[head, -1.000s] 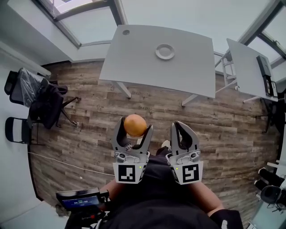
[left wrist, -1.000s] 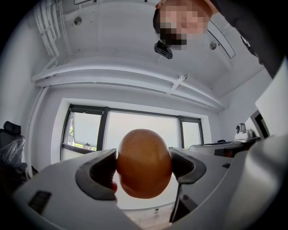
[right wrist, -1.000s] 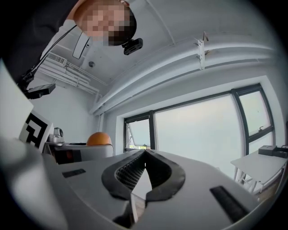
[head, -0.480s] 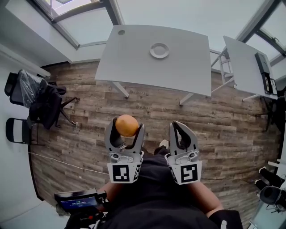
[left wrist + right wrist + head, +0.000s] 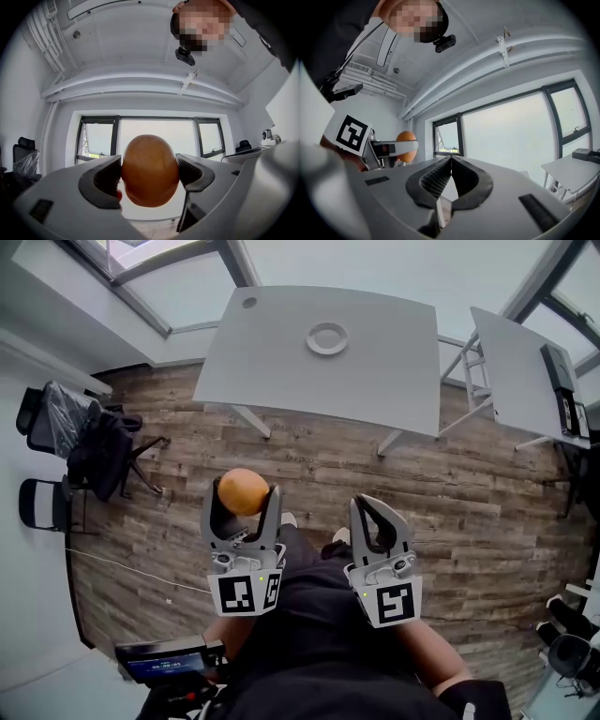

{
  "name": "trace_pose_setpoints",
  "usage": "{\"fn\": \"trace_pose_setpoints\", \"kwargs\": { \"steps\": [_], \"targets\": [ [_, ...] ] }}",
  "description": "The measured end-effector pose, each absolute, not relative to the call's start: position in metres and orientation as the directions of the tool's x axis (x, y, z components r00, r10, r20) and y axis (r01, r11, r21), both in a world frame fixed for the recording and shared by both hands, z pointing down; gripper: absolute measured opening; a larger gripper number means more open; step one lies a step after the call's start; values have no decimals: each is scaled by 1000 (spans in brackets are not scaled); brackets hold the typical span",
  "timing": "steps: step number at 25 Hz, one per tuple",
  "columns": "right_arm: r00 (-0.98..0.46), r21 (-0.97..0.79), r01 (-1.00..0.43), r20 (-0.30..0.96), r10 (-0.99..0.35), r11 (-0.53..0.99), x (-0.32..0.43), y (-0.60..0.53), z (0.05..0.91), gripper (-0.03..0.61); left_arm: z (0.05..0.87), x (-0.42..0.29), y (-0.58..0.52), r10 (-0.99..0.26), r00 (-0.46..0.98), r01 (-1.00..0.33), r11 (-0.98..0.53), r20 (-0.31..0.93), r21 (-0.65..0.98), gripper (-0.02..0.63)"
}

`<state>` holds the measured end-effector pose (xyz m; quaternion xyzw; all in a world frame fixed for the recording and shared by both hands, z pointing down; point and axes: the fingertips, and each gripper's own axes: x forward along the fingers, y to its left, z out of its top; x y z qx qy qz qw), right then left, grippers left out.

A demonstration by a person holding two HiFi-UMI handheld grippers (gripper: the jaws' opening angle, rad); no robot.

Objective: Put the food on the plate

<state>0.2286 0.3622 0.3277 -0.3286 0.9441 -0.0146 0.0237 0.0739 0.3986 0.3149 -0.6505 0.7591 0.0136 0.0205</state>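
- Brown wood-plank floor [image 5: 309, 474] fills the gap between the person and the grey rectangular table [image 5: 375, 371], which stands well apart from both grippers.
- On that table sits the small white round plate [image 5: 327, 338], bare (nothing lies on it that I can see).
- The left gripper [image 5: 244, 499] has its jaws closed on a smooth orange-brown rounded piece of food [image 5: 244, 491]; the left gripper view shows it pinched at its widest part, with both pads pressed against its sides.
- Over the last second that gripper has drifted leftward and a little up in the head view, carrying the food with it, while the table and plate have slid only slightly across the view.
- The right gripper [image 5: 372, 504] has its jaws fully together with nothing between them (its own view shows the ribbed pads meeting) and has hardly moved.
- My reading: the pick-up is done and the carry is under way, but the food is nowhere near the plate, so a walk or a long reach forward comes before any release.
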Motion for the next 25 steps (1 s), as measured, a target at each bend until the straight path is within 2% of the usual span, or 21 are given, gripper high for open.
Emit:
{"fn": "trace_pose_setpoints", "kwargs": {
  "steps": [10,18,25],
  "targets": [
    [-751,-118,-651,-38,-659,750,249,338,336,8,322,91,383,-993,-117,-993,118,-21,-24,350],
    [-736,-55,-677,14,-677,734,244,312,348,8,333,86,340,-998,-63,-998,63,-18,6,350],
    [-694,-32,-720,15,-720,694,219,255,349,8,350,82,277,-999,50,-998,-49,12,28,350]
  ]
}}
